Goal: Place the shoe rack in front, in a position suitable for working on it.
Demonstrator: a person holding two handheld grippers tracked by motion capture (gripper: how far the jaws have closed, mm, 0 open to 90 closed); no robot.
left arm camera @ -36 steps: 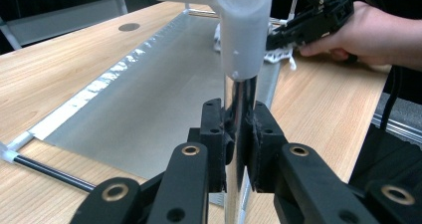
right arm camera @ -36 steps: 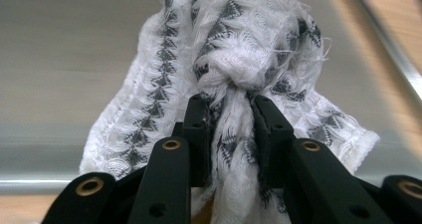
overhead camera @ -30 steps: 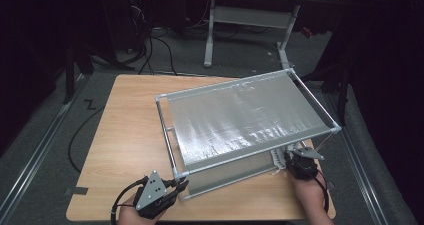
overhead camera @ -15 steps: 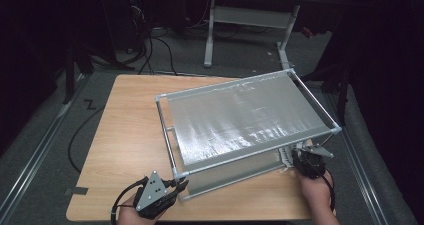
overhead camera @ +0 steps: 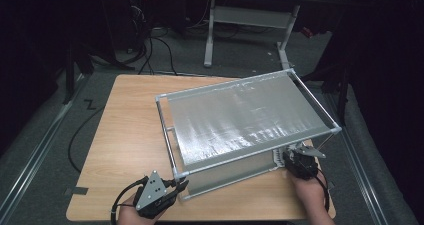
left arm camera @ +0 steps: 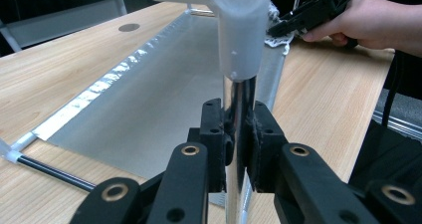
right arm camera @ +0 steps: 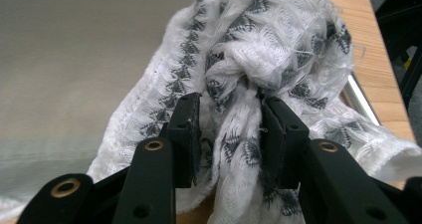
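My left tongs (left arm camera: 240,134) pinch the near corner post (left arm camera: 238,119) of the silver rack (overhead camera: 245,117) on the counter (overhead camera: 125,135); my right tongs (right arm camera: 229,129) pinch a bunched white patterned cloth (right arm camera: 268,50) at the rack's opposite near corner

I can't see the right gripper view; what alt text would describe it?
Two black gripper jaws pinch a bunched white cloth with a dark grey woven pattern. Behind it spreads a dull silver sheet, with light wooden tabletop at the right.

A white cloth (right arm camera: 259,59) with a black-grey woven pattern is seen between black jaws, silver sheet (right arm camera: 74,50) beyond.
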